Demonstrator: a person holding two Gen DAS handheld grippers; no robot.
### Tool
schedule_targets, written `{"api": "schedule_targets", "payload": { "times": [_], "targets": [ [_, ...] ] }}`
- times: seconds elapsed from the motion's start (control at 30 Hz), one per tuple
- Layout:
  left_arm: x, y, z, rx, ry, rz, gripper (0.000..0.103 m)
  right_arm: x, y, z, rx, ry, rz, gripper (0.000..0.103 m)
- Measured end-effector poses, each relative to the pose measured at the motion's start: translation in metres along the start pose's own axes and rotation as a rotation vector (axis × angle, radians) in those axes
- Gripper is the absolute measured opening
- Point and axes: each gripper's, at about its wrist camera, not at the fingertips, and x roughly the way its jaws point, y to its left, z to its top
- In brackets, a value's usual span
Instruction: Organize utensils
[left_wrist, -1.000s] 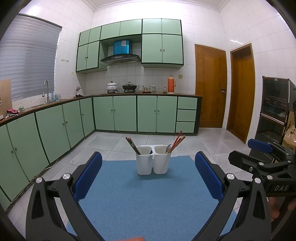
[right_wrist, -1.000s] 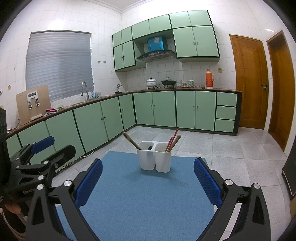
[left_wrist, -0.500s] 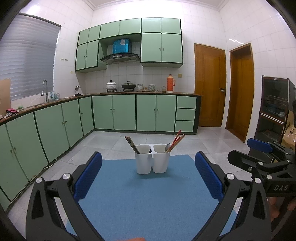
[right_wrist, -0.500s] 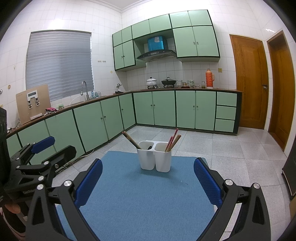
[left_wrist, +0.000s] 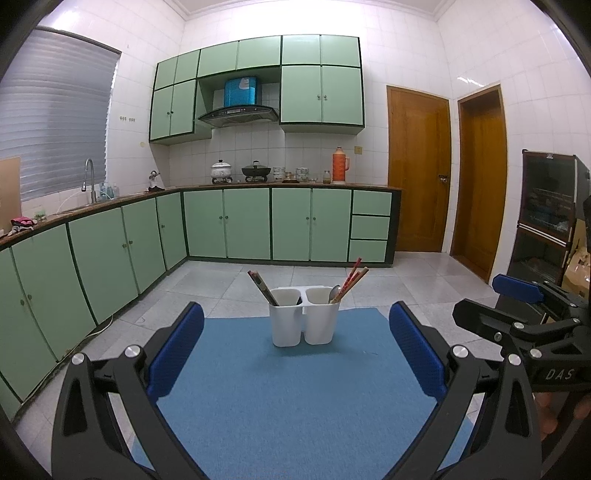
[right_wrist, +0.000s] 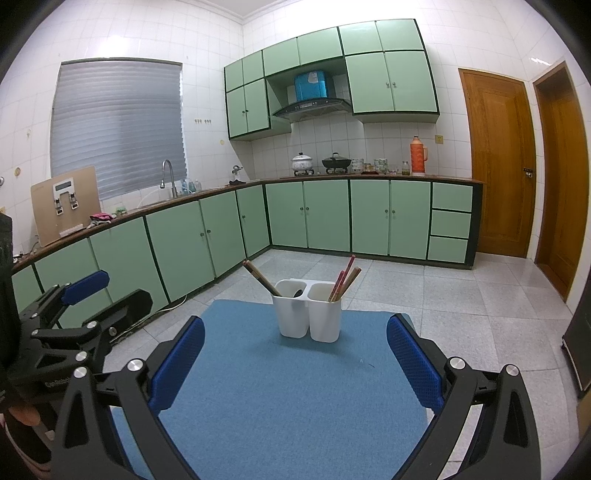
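Left claw (left_wrist: 295, 354) and right claw (right_wrist: 295, 360) level, spread wide, empty, facing utensil holder (left_wrist: 303, 317)

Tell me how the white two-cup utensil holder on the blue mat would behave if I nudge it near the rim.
The white utensil holder looks like thin plastic, so probably light. It stands tall on a narrow base, and its chopsticks lean outward, so a high push may tip it. The blue mat looks textured, so it may catch rather than slide.
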Motion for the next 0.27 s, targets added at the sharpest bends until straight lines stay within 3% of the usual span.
{"api": "schedule_targets", "payload": {
  "times": [0.27],
  "targets": [
    [-0.0003, -0.0001, -0.0016, -0.006, 0.003, 0.004, 0.097, 0.0002, 0.0004, -0.0015, -0.001, 0.001, 0.0, 0.097]
  ]
}}
